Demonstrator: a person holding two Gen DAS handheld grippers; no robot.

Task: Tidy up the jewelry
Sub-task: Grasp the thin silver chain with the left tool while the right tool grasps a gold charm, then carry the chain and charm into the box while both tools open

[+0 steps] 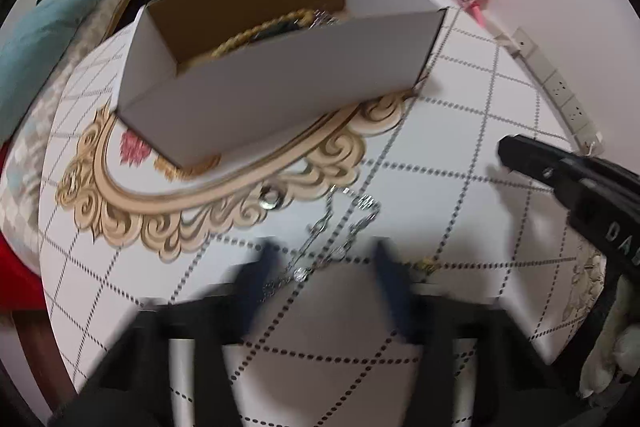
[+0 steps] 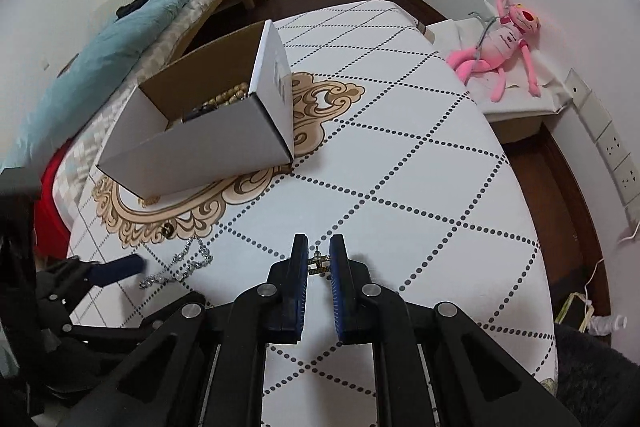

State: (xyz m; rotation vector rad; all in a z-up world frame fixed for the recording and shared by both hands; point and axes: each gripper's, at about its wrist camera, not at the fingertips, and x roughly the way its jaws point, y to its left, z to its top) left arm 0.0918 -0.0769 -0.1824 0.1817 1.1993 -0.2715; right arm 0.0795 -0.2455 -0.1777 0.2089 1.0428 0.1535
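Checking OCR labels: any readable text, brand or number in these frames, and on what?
"DA", cut off by the picture edge: white letters on the black right claw body.
Grey printed marks on the white cardboard box end wall: too blurred to read.
Nothing else legible.

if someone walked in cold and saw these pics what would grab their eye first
Probably the open cardboard box on the patterned table, with gold beads showing inside. Next, the silver chain lying loose on the table in front of the box, between the left gripper fingers. Off to the right, a pink plush toy lies on a white cloth.
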